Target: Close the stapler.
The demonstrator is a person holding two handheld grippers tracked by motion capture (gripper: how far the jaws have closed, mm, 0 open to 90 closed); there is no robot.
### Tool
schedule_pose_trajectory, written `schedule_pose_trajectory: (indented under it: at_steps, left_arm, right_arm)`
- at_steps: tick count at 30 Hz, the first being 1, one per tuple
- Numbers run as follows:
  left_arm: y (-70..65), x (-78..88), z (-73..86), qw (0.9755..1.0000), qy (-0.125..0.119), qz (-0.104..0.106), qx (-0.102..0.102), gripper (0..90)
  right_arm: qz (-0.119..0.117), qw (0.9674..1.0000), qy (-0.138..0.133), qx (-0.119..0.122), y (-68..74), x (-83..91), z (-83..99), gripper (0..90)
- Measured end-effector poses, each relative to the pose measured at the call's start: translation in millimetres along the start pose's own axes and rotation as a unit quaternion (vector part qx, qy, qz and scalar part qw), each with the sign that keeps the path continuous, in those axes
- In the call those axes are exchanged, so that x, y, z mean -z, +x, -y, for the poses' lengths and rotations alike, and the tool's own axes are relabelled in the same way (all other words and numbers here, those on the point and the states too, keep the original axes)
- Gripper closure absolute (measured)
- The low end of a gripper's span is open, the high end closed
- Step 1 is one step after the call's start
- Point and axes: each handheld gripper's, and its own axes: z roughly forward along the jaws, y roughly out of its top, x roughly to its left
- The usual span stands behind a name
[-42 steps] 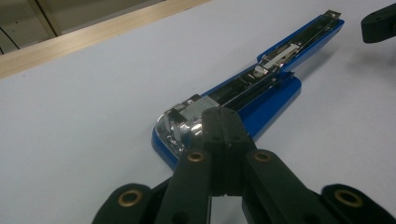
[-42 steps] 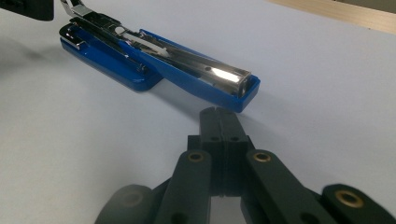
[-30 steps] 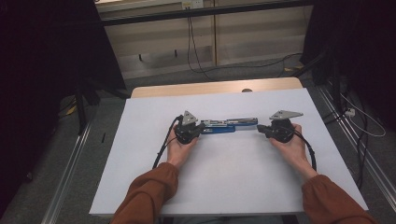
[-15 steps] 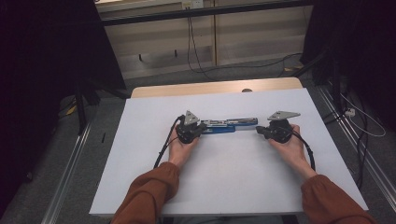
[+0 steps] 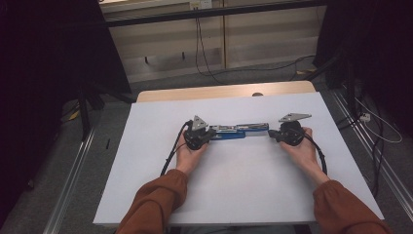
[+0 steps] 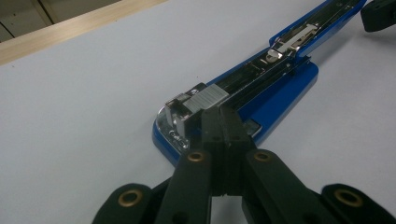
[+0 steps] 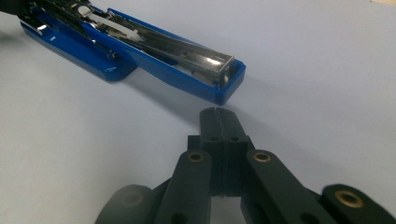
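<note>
The blue stapler lay swung open, both closed, empty tongs at its nine and three o'clock ends, reloading undone.

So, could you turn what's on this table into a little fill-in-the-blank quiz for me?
1. The stapler lying swung open flat on the white sheet has a body coloured ____.
2. The left claw has its jaws ____, with nothing between them.
3. The tip of the left claw rests at the stapler's ____ metal end piece.
4. The right claw sits just short of the stapler's other end and is ____ it.

Missing words: blue; shut; silver; not touching
</note>
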Motion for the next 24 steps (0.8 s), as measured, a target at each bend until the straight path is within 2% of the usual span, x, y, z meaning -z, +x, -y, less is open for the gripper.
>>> schedule_pose_trajectory:
  at_steps: [20,24]
  left_arm:
    - [0.2,0.0,0.0,1.0000,0.001,0.001,-0.005,90.0]
    - [0.4,-0.1,0.0,1.0000,0.000,0.002,-0.001,90.0]
  right_arm:
    - [-0.001,0.9999,0.009,0.011,4.0,-8.6,-3.2,90.0]
    - [-0.002,0.9999,0.010,0.009,3.4,-8.6,-3.6,90.0]
